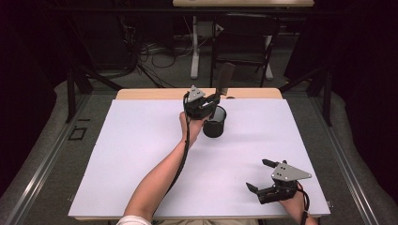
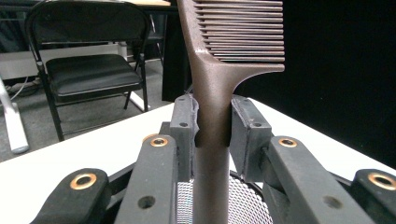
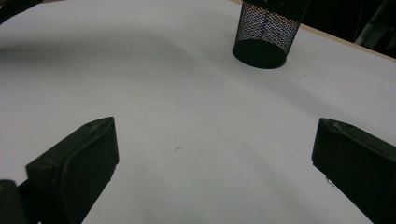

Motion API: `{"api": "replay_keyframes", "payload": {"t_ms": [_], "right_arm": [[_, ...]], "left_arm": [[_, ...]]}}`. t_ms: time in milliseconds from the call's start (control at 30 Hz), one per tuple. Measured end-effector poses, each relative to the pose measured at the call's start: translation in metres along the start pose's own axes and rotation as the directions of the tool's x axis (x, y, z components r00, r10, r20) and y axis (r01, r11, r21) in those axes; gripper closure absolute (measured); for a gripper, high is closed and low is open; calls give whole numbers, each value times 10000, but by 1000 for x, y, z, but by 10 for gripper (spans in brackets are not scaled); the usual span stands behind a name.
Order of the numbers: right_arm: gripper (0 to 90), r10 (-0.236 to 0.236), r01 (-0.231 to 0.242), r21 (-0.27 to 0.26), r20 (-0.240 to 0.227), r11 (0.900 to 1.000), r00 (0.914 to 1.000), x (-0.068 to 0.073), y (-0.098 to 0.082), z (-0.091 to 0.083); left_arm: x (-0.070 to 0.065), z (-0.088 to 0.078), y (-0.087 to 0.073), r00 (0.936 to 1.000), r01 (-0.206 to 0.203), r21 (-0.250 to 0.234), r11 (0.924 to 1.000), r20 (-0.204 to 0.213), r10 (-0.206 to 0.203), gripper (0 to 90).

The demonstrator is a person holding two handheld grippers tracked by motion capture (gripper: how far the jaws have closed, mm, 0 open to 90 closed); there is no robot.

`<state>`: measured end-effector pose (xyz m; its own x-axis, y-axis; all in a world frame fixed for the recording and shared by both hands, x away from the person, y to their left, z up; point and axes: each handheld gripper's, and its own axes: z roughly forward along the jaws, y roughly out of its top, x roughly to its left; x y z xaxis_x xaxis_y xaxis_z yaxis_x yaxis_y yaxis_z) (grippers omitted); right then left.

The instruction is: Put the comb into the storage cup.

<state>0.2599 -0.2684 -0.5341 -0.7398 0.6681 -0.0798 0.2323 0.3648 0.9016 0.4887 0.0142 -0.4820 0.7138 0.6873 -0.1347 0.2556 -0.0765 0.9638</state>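
My left claw [image 2: 212, 123] gripped the comb [image 2: 219, 93] upright over the cup [image 1: 215, 122], right claw [image 1: 265, 177] wide open and empty; lowering it in seemed next.

A white sheet [image 1: 141, 154] covers a wooden table [image 1: 197, 93], whose pale edge shows along the far side. Beyond it, a black folding chair [image 1: 244, 42] stands on a grey floor [image 1: 300, 93] (its padded seat is clear in the left gripper view [image 2: 88, 70]). Beside the chair is the white leg [image 1: 195, 47] of a second table [image 1: 244, 3]. Dark cables [image 1: 155, 51] lie tangled on the floor to the left. A black tape square [image 1: 77, 133] marks the floor left of the table.
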Motion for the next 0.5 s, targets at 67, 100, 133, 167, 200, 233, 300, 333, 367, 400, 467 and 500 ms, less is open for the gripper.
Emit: {"api": "replay_keyframes", "payload": {"t_ms": [67,100,133,167,200,233,300,333,367,400,467,500], "right_arm": [[1,-2,2,-14,6,10000,10000,0,0,0],[1,-3,3,1,3,10000,10000,0,0,0],[1,3,-3,2,-1,10000,10000,0,0,0],[1,13,-13,15,-1,10000,10000,0,0,0],[1,14,-14,11,-2,10000,10000,0,0,0],[1,10,-10,10,-5,10000,10000,0,0,0],[2,10,-10,13,-7,10000,10000,0,0,0],[2,9,-9,15,-5,10000,10000,0,0,0],[2,14,-14,20,-11,10000,10000,0,0,0],[2,14,-14,19,-10,10000,10000,0,0,0],[2,2,-2,15,-1,10000,10000,0,0,0],[2,4,-4,25,-4,10000,10000,0,0,0]], "left_arm": [[0,0,-1,10000,-35,121,9999,-51,36,725],[0,0,-1,10000,-36,155,9999,-57,37,725],[0,0,-2,10000,-52,176,9998,-49,53,725],[1,0,-2,10000,-63,225,9997,-39,63,724],[1,0,-3,10000,-55,240,9997,-59,56,725],[1,0,-3,10000,-41,243,9997,-37,42,725],[2,1,-4,10000,-64,301,9995,-15,65,725],[2,1,-4,10000,-88,380,9992,16,88,725],[1,2,-4,9999,-167,468,9988,8,167,724],[1,2,-4,9997,-242,504,9984,3,242,725],[1,2,-5,9997,-263,555,9981,30,262,725],[1,3,-5,9997,-245,566,9981,13,244,725]]}}
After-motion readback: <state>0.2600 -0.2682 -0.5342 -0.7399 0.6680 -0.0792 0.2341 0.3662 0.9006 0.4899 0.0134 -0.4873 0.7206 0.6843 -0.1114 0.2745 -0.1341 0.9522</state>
